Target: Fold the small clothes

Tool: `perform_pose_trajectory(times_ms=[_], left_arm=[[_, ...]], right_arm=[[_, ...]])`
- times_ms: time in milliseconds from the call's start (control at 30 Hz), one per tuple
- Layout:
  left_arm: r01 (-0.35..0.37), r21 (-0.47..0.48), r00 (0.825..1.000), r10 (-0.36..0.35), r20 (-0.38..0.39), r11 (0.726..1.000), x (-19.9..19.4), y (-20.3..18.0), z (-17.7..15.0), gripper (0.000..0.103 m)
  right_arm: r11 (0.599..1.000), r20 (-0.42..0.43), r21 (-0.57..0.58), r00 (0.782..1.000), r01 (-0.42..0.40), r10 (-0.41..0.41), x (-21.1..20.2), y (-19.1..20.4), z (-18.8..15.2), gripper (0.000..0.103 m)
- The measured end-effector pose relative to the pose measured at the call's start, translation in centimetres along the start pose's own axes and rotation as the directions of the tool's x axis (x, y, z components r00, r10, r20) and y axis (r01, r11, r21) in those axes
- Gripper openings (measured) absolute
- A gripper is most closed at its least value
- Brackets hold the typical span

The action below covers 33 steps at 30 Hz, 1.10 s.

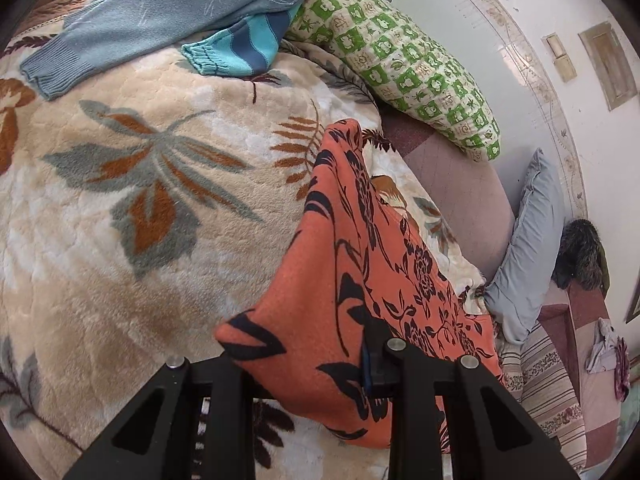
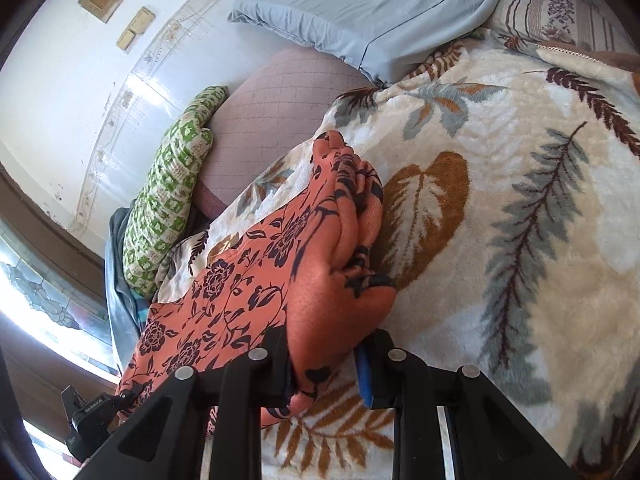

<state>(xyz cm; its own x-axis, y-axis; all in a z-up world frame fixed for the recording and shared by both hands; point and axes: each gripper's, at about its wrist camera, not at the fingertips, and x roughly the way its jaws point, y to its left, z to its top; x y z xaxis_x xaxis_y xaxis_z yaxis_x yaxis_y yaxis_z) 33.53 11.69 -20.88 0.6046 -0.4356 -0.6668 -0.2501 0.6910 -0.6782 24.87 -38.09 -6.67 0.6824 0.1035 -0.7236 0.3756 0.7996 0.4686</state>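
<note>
An orange garment with black flowers (image 1: pixel 360 264) hangs bunched from my left gripper (image 1: pixel 308 376), which is shut on its edge, lifted above the leaf-patterned blanket (image 1: pixel 140 200). The same garment (image 2: pixel 280 264) stretches across the right wrist view, and my right gripper (image 2: pixel 324 368) is shut on another bunched part of it. The cloth spans between both grippers. The other gripper's body (image 2: pixel 92 416) shows at the lower left of the right wrist view.
A blue sweater (image 1: pixel 160 16) and a striped turquoise garment (image 1: pixel 240 48) lie at the blanket's far edge. A green checked pillow (image 1: pixel 412 68) and a grey-blue pillow (image 1: pixel 528 248) lie by the wall. The mauve mattress (image 2: pixel 280 92) is exposed beyond the blanket.
</note>
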Motion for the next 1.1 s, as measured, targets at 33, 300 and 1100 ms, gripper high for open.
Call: perform_pose_trajectory(times_ms=[33, 300, 1100], left_arm=[[0.0, 0.001, 1.0, 0.0, 0.003, 1.0, -0.6, 0.3, -0.6, 0.028], [0.017, -0.054, 1.0, -0.017, -0.006, 0.998, -4.8, 3.5, -5.1, 0.028], [-0.075, -0.023, 0.997, 0.075, 0.017, 0.997, -3.2, 3.4, -4.6, 0.038]], right_arm=[[1.0, -0.002, -0.003, 1.0, 0.003, -0.003, -0.6, -0.1, -0.5, 0.024], [0.998, -0.033, 0.063, 0.999, -0.003, 0.005, -4.2, -2.0, -3.3, 0.024], [0.949, -0.232, -0.314, 0.972, -0.033, -0.043, -5.4, 6.7, -11.0, 0.046]])
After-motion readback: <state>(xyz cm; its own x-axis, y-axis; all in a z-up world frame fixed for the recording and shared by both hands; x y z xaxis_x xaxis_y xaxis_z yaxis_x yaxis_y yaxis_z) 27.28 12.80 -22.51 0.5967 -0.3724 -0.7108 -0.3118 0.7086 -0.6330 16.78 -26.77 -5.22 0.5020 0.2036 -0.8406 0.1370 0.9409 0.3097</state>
